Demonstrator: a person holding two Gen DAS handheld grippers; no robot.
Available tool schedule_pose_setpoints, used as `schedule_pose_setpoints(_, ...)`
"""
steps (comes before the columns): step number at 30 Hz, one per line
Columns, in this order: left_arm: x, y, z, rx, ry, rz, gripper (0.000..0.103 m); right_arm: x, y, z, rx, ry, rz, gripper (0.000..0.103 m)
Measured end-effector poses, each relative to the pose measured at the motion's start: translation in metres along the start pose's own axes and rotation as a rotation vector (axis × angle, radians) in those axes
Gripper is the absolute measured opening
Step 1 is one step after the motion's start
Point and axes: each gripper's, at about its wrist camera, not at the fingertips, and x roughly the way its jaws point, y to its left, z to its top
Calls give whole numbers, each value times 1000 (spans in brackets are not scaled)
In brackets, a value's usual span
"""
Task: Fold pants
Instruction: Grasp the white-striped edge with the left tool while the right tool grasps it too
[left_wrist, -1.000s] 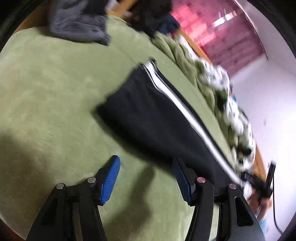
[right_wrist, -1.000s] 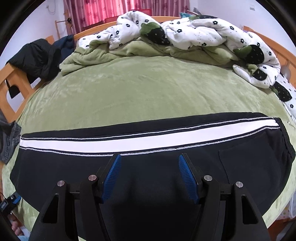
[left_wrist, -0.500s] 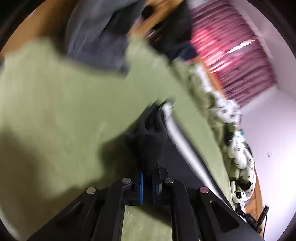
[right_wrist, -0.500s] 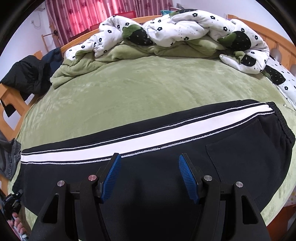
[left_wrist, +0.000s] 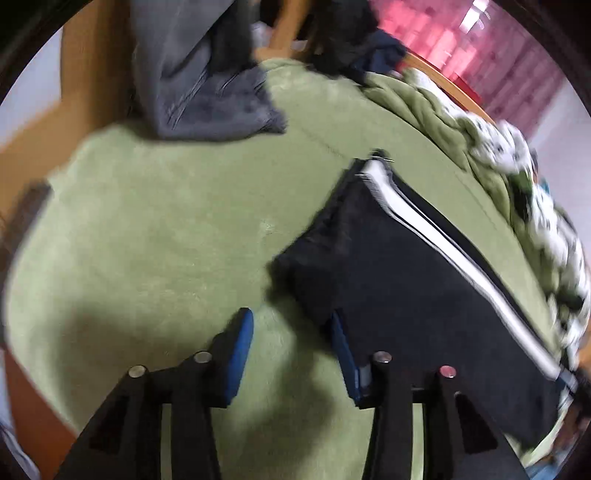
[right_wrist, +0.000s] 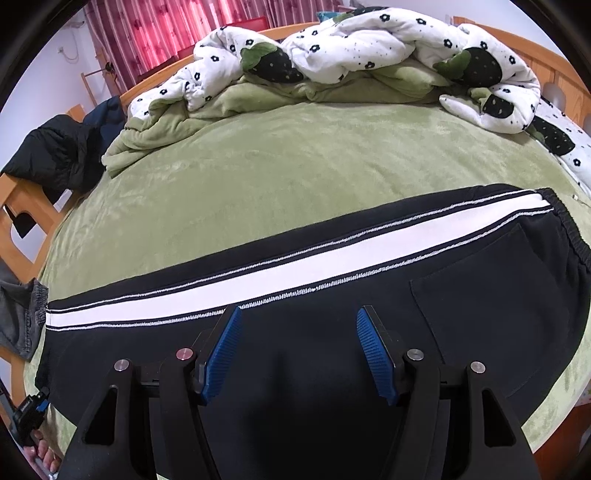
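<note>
Right wrist: pants (right_wrist: 295, 369) flat on bed (right_wrist: 295, 155)

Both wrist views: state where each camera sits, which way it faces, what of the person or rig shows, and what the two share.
Left wrist: sits on the left gripper, angled down at the cuff end of the black pants on the green blanket; its jaws are opening, nothing between them.
Right wrist: sits on the right gripper, angled down over the pants toward the rumpled quilt; open jaws and, lower left, fingers.
Shared: the pants with their white stripe, blanket, quilt, red curtains.
</note>
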Motion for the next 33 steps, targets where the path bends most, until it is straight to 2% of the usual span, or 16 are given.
schedule_pose_setpoints(4,-26,-34,3,167,-5,-64,42,7,9,1,-89,-4,-26,63)
schedule_pose_setpoints(6,-31,-46,12,204,-24,-63,47,6,15,3,-135,-32,-41,63)
schedule_pose_setpoints(9,-28,-65,32,257,-76,-38,50,6,26,13,-197,-51,-1,59)
schedule_pose_setpoints(11,-18,-75,50,251,-97,-1,50,10,37,23,-248,-61,24,59)
schedule_pose_setpoints(15,17,-81,91,193,-95,-23,50,31,63,43,-363,-68,75,55)
schedule_pose_setpoints(18,49,-87,117,195,-81,-34,50,52,79,52,-442,-57,111,53)
schedule_pose_setpoints(22,85,-92,138,209,-29,-50,50,80,92,50,-552,-37,132,51)
schedule_pose_setpoints(26,113,-100,150,247,-3,-6,50,102,93,46,-591,-5,169,47)
schedule_pose_setpoints(28,120,-102,150,251,7,-3,45,109,93,45,-610,13,177,47)
schedule_pose_setpoints(30,128,-104,150,251,35,-12,30,116,95,42,-632,33,183,46)
schedule_pose_setpoints(33,129,-105,147,271,31,-11,27,126,100,34,-684,84,175,33)
